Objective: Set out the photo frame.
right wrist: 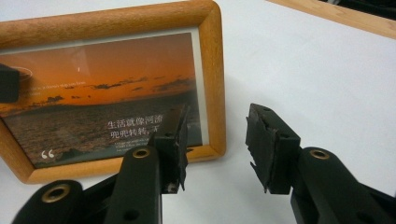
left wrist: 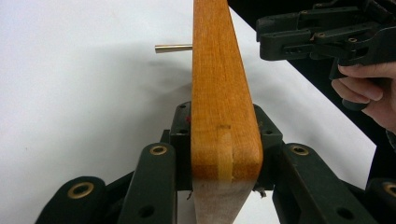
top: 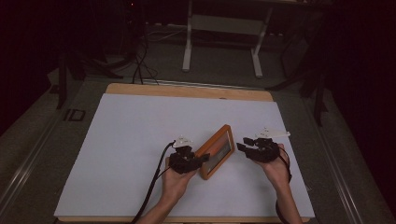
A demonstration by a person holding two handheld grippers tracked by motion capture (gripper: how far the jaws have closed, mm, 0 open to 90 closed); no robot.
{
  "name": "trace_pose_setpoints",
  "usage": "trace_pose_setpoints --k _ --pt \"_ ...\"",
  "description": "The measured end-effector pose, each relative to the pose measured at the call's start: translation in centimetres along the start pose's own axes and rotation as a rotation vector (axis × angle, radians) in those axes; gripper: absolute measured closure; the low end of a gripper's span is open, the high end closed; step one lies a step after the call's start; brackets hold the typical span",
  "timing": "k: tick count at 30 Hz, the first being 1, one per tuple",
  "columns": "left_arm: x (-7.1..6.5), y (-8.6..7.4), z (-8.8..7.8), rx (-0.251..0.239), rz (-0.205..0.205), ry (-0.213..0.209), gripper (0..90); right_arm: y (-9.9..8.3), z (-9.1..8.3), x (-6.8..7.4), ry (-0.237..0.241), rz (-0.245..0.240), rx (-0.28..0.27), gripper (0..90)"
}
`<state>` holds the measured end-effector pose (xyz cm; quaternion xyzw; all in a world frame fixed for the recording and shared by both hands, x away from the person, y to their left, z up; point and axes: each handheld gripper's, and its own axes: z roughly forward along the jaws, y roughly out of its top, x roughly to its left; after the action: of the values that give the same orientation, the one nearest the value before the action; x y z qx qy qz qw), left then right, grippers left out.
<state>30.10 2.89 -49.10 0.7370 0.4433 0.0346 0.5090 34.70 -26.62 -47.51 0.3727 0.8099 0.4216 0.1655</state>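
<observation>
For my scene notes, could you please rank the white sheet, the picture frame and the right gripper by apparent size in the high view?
1. White sheet
2. Picture frame
3. Right gripper, though it looks close to the frame.

The high view looks forward and down over the white table (top: pixel 140 140) from afar, while the left gripper view sights close along the picture frame's (left wrist: pixel 222 93) edge and the right gripper view faces its glass front (right wrist: pixel 107 93).
</observation>
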Motion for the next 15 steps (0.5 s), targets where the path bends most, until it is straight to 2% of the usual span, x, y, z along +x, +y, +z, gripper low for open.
trace_pose_setpoints --k 6,10,15 --pt "0.2 1.3 -0.4 -0.002 0.023 -0.009 69.7 0.1 -0.1 0.1 0.001 -0.006 -0.006 57.5" --pt "0.3 2.4 -1.1 0.009 0.073 -0.009 69.7 0.1 -0.3 0.2 0.006 -0.011 -0.012 57.5" --pt "0.5 3.7 -2.2 0.01 0.116 -0.005 69.7 0.3 -0.4 0.5 0.012 -0.025 -0.016 57.3"
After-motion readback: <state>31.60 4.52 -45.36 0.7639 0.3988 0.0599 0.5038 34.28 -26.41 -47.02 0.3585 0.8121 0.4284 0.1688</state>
